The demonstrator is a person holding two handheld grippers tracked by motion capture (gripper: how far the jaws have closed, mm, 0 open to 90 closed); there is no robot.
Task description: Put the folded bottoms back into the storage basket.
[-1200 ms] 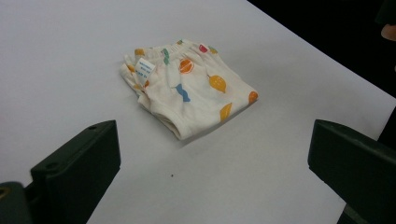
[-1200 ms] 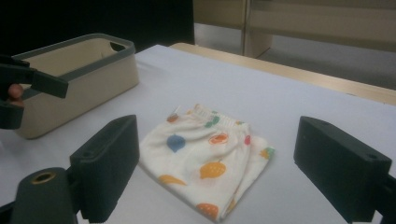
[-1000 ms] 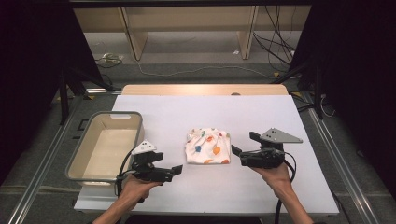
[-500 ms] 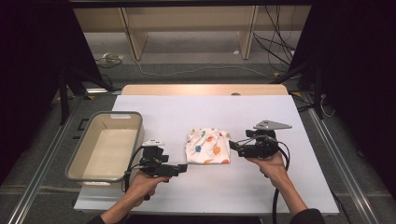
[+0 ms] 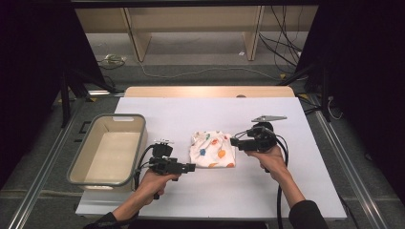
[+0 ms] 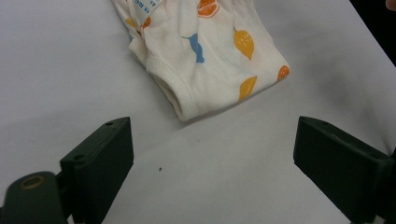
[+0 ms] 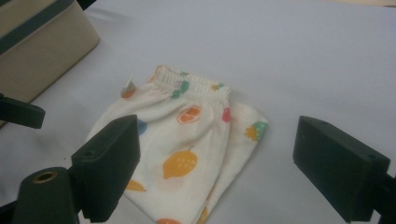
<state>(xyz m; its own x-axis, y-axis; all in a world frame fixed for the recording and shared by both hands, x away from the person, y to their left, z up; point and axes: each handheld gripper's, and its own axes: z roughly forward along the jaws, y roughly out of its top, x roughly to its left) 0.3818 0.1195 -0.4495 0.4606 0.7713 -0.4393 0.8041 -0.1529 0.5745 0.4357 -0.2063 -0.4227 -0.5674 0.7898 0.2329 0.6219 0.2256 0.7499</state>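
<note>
Jaws released on both sides, nothing grasped.

High view: left gripper [image 5: 191,167] just right of the bin [image 5: 139,148], aimed at the near corner of the shorts [image 5: 212,150]. Jaws just been closing a little, yet bare table [image 5: 286,191] between them, no cloth. Right gripper [image 5: 233,141] farther from the bin, tips just beside the shorts' far edge. Shorts flat on the table, right of the bin and apart from it, lying between the two grippers.

Left gripper view: pads wide apart and low over the table, with the hemmed corner of the shorts [image 6: 210,60] just ahead, untouched.

Right gripper view: pads spread over the shorts [image 7: 187,149], not pressing them; bin [image 7: 42,51] beyond, at the upper left.

Likely trouble from here (a judgement, no more):
- Top layer alone pinched, so the fold falls open on the lift.
- Pads driven into the table short of the hem, pushing the cloth toward the bin in a wrinkle.
- One side raised ahead of the other, so the thin fabric slips out.

Look of the shorts: small, cream, soft and limp, folded in layers. Printed with orange and yellow fruit and a few blue and green marks. Gathered elastic waistband on the bin-ward end, with a small label beside it.
</note>
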